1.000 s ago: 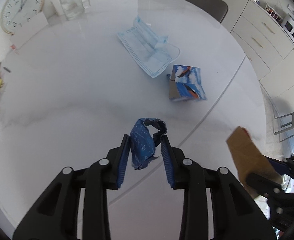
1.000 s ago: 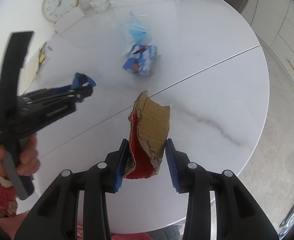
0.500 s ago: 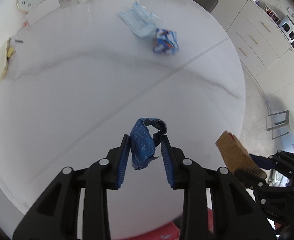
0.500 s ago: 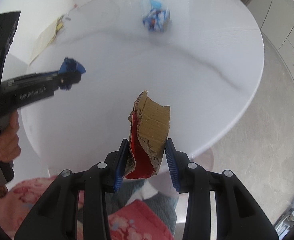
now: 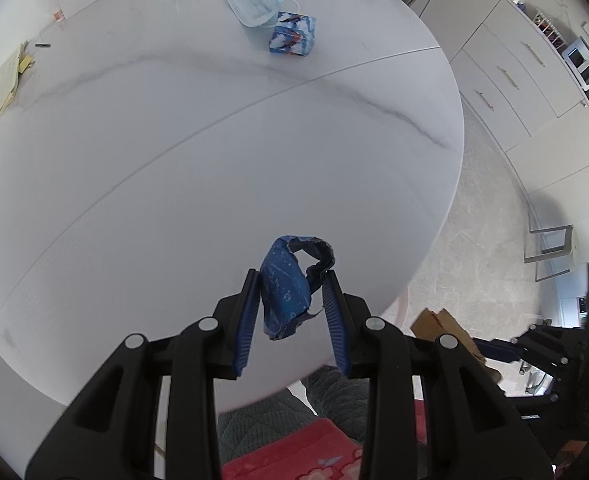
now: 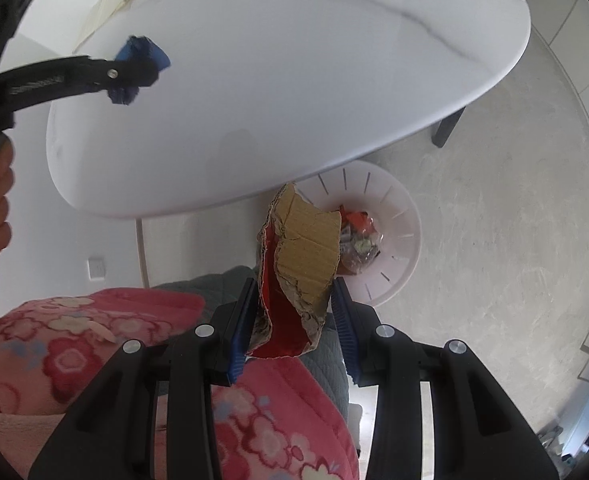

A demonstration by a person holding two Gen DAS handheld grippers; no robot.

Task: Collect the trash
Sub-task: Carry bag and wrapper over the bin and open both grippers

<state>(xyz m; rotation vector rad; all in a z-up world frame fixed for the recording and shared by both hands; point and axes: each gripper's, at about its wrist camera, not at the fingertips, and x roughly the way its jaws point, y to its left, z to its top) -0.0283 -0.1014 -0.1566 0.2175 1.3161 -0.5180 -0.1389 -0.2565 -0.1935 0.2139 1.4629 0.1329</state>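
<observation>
While above the round white table's (image 5: 142, 184) near edge: left gripper (image 5: 292, 304), part closed, pinching a crumpled blue wrapper (image 5: 286, 292). Further right, past the rim: right gripper (image 6: 294, 308), part closed, clamping torn cardboard (image 6: 306, 248) over a white slotted bin (image 6: 398, 216) with wrappers inside. Beyond the bin, bare grey floor (image 6: 494, 200).

A crumpled blue wrapper (image 5: 288, 286) hung above the near edge of the round white table (image 5: 174, 152), while a torn piece of red-faced cardboard (image 6: 298, 268) stood upright beyond that edge. On the table's far side lay a face mask (image 5: 254, 0) touching a small blue carton (image 5: 292, 35).
</observation>
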